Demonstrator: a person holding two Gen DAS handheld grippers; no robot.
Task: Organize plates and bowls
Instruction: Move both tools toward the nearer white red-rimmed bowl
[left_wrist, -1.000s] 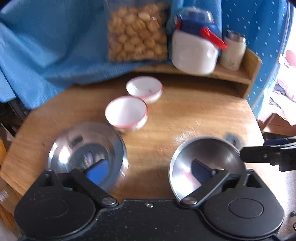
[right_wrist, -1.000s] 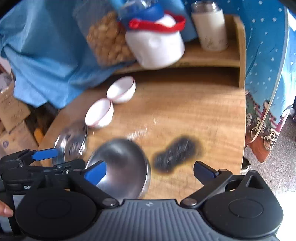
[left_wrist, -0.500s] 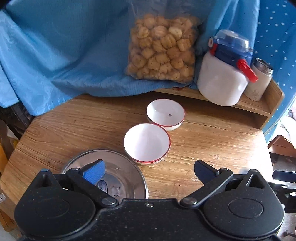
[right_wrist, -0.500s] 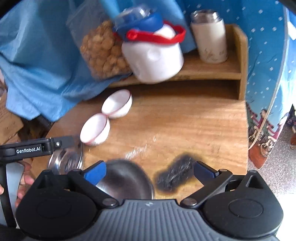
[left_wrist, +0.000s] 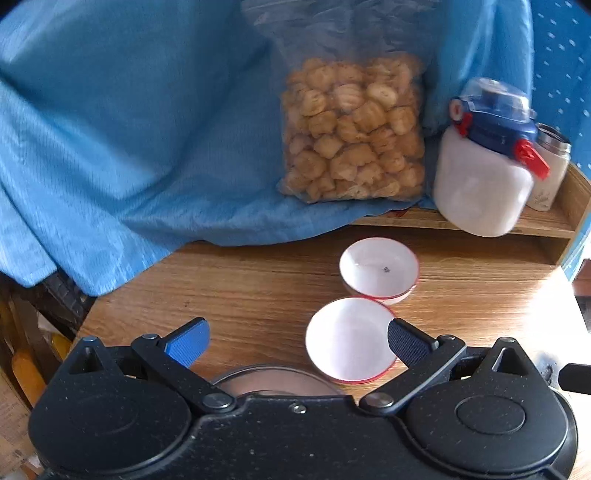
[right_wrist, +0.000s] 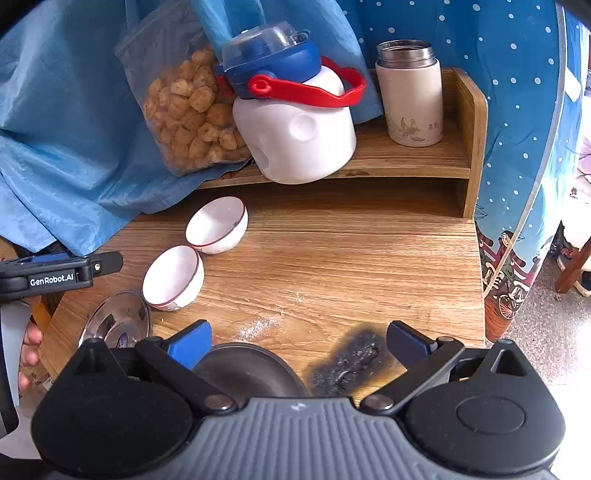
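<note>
Right gripper wide, empty, bottom centre; left gripper likewise. Two steel bowls: one between right fingers, one lower left. Two white bowls mid-left on table. Two bottles on shelf, top.

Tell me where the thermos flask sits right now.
In the right wrist view the thermos flask stands upright at the right end of the wooden shelf, just right of the white jug.
</note>
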